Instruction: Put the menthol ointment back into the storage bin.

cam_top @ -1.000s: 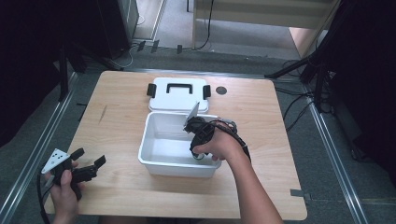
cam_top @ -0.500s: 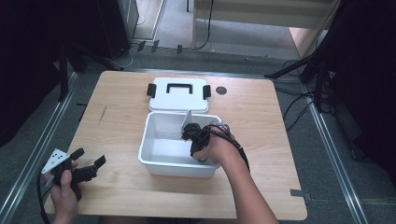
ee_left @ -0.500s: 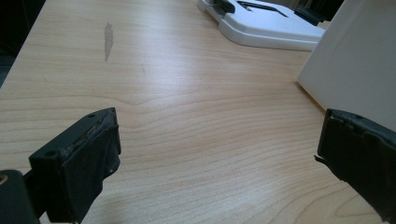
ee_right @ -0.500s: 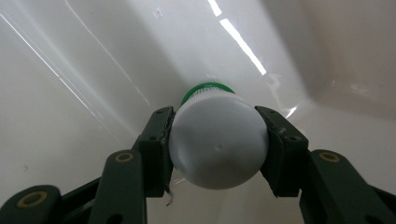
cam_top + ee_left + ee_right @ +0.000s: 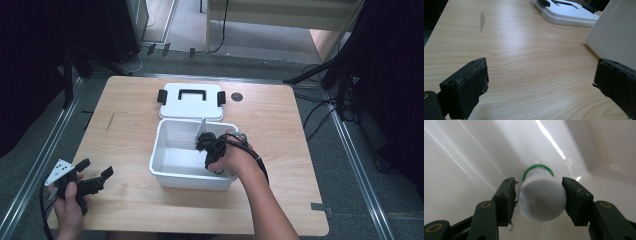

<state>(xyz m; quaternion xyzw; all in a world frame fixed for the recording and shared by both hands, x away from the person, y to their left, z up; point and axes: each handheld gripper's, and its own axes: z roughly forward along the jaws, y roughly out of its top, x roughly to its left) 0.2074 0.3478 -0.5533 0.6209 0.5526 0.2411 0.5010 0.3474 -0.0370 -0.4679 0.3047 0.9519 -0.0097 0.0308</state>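
A white bottle with a green cap [image 5: 541, 202] lies on the floor of the open white bin [image 5: 170, 172], cap pointing away from me. My right gripper [image 5: 539, 187] reaches down into the bin [image 5: 474, 157] with the bottle between its jaws. The jaws have just been opening: a thin gap shows at the left pad [image 5: 507, 202], while the right pad [image 5: 574, 200] sits at the bottle's edge. In the high view the right gripper [image 5: 205, 145] is at the bin's right half. My left gripper [image 5: 95, 168] rests open near the table's front left corner; its jaws [image 5: 541, 72] hold nothing.
The bin's white lid [image 5: 191, 100], with black handle and clips, lies flat behind the bin. The lid [image 5: 569, 13] and the bin wall [image 5: 614, 35] also show from the left gripper. A small black disc [image 5: 237, 96] sits right of the lid. Bare wood [image 5: 125, 130] lies left of the bin.
The right hand has shifted slightly left and lower inside the bin. The left hand and gripper have stayed where they were.
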